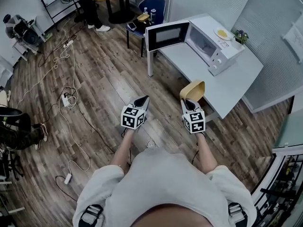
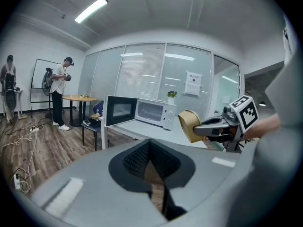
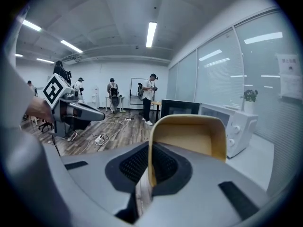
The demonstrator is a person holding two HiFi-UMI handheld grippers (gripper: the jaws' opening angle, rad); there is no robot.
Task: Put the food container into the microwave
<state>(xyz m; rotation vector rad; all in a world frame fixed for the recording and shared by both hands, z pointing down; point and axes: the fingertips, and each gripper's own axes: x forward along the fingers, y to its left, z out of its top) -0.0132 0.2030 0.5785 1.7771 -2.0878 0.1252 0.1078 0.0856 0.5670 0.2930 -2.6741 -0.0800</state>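
R gripper point(image 1: 189, 101) clamped on thin wall of tan, matte, round-cornered food container point(image 1: 193, 89), held on edge in air near the smooth grey table point(image 1: 239, 79). White boxy microwave point(image 1: 215, 48) on the table, door open. L gripper point(image 1: 142, 101) jaws pinched together, empty.

The grey worktop point(image 1: 236, 74) carries a white microwave point(image 1: 210, 44) at its far end, its door point(image 1: 166, 34) swung open past the edge. A plate point(image 1: 222, 33) and a small plant point(image 1: 240, 36) sit on the microwave's top. The rest of the worktop is bare. The wooden floor point(image 1: 99, 79) holds trailing cables point(image 1: 59, 58) and a power strip point(image 1: 67, 100).
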